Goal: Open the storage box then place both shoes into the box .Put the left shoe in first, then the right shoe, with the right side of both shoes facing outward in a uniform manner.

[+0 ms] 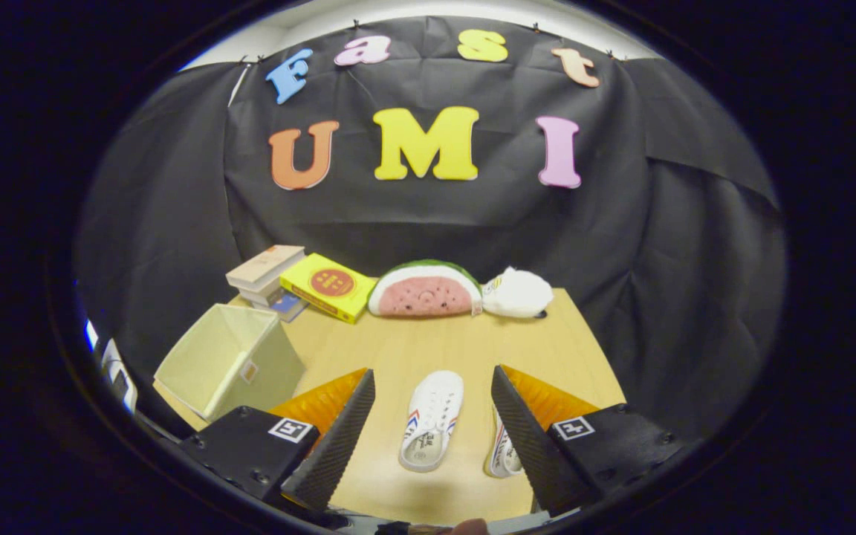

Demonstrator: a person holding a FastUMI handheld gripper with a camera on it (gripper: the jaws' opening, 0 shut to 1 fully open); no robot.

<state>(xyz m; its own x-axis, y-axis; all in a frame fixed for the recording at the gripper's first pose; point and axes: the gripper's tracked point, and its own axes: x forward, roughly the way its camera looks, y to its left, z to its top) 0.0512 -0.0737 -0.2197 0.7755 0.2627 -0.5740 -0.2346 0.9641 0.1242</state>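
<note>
A white shoe (432, 420) with red and blue side stripes lies on the wooden table (443, 349), toe pointing away, between my two fingers and below them. A second white shoe (501, 455) lies to its right, mostly hidden behind the right finger (524, 438). The pale fabric storage box (231, 360) stands at the table's left edge, open at the top, just beyond the left finger (335, 442). My gripper (432, 383) hovers above the table, open wide, with nothing held.
At the back of the table lie a stack of books (266, 276), a yellow book (328, 287), a watermelon-slice plush (425, 290) and a white plush (517, 293). Black cloth walls the booth behind and beside the table.
</note>
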